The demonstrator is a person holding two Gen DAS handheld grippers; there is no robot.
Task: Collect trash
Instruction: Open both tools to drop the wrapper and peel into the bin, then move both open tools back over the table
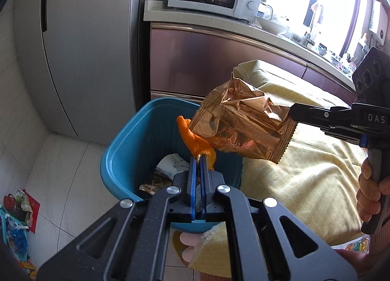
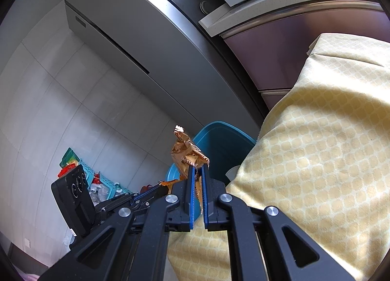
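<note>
Now the left gripper (image 1: 199, 156) had its fingers shut on an orange peel (image 1: 192, 134) over the blue bin (image 1: 126, 149). The right gripper (image 1: 291, 112) pinched a gold wrapper (image 1: 238, 122) just beside it. Best to let go right above the bin.

The left gripper (image 1: 200, 158) tilts steeply downward, its blue-lined fingers (image 1: 192, 178) pinched nearly together on an orange scrap (image 1: 192, 134). The right gripper (image 2: 198, 169) slants more gently, fingers (image 2: 204, 190) clamped on a crumpled gold wrapper (image 1: 241, 125). A hand (image 1: 373, 190) wraps its handle; the left hand seems out of sight
</note>
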